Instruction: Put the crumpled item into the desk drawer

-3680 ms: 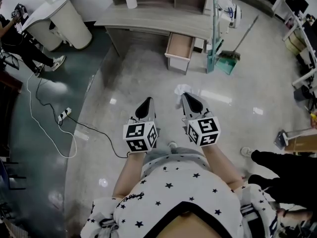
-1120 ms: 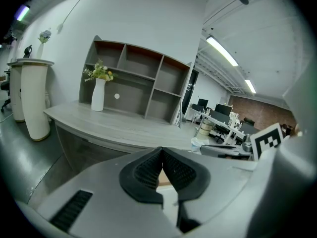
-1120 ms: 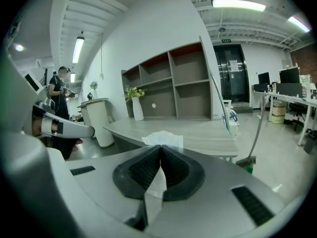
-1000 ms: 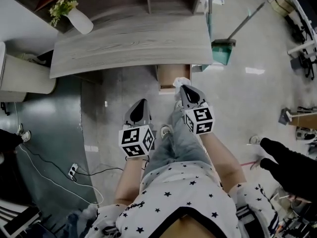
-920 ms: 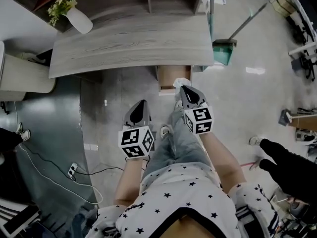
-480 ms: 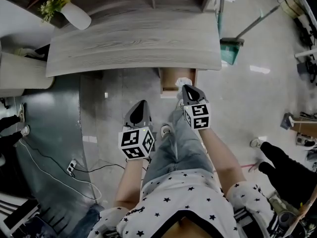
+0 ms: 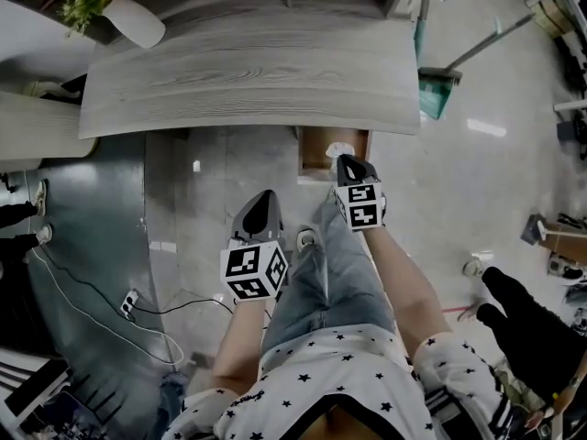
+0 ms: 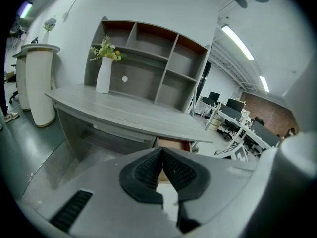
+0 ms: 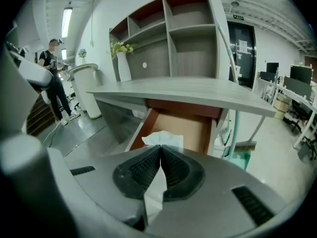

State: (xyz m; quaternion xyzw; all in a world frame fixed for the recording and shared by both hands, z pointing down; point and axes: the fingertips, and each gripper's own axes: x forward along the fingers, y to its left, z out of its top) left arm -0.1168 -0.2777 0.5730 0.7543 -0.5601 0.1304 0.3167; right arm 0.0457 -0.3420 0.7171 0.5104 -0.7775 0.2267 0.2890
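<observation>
My right gripper [image 9: 161, 152] clamps the crumpled item [image 9: 163, 139] over the drawer [image 9: 185, 128] front, I guess to drop it in. My left gripper [image 8: 162, 155] is closed and empty, back from the drawer

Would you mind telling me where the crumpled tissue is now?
In the right gripper view, the crumpled tissue is pinched in the right claw, at the front of the open desk drawer.

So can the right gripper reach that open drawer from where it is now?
Probably yes. The drawer stands pulled out from under the desk top, straight ahead of the right gripper, whose fingers are shut on the crumpled white paper. Nothing shows in between.
</observation>
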